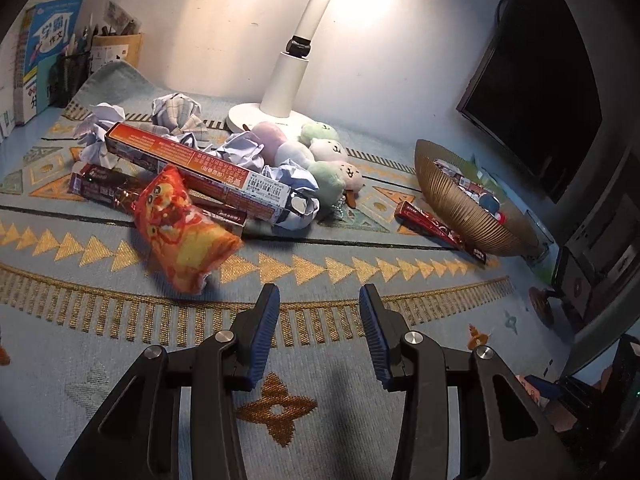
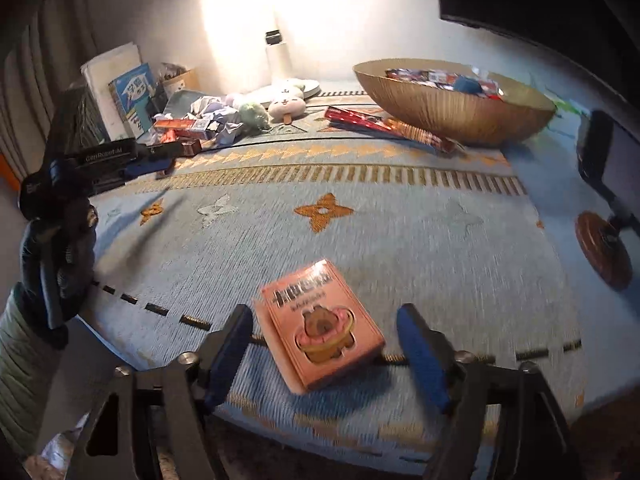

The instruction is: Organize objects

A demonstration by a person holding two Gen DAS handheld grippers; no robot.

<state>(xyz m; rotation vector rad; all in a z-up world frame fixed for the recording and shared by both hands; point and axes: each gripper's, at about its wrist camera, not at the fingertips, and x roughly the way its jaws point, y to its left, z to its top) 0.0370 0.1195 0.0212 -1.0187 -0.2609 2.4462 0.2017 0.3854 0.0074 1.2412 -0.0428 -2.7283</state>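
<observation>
On the far left of the left wrist view, the books [image 1: 48, 52] are cut off by the round edge of the lens, and the pen holder [image 1: 72, 72] beside them is too dark to read. To their right lies a heap on the patterned cloth [image 1: 360, 360] of the worktop. The orange snack bag [image 1: 182, 228] is blurred; it lies in front of the heap and its long axis runs from far left to near right. Behind it the long orange box [image 1: 192, 164] points the same diagonal way, its far end resting on crumpled paper [image 1: 100, 128], and it partly hides a dark red box [image 1: 108, 188]. The plush toys [image 1: 324, 160] lie right of the heap, by the lamp base [image 1: 256, 116]. Another red box [image 1: 436, 228] lies with one end against the gold bowl [image 1: 468, 208], whose contents are too small to make out. The left hand-held gripper [image 1: 318, 300] hovers over bare cloth with its fingers apart, holding nothing.

The right wrist view is blurred all over. Its right hand-held gripper [image 2: 324, 320] is spread wide, and the pink box [image 2: 324, 332] lies flat on the cloth between the blue pads [image 2: 230, 352], touching neither. The box shows a brown animal picture, its print is unreadable, and its long axis points away and slightly left.
</observation>
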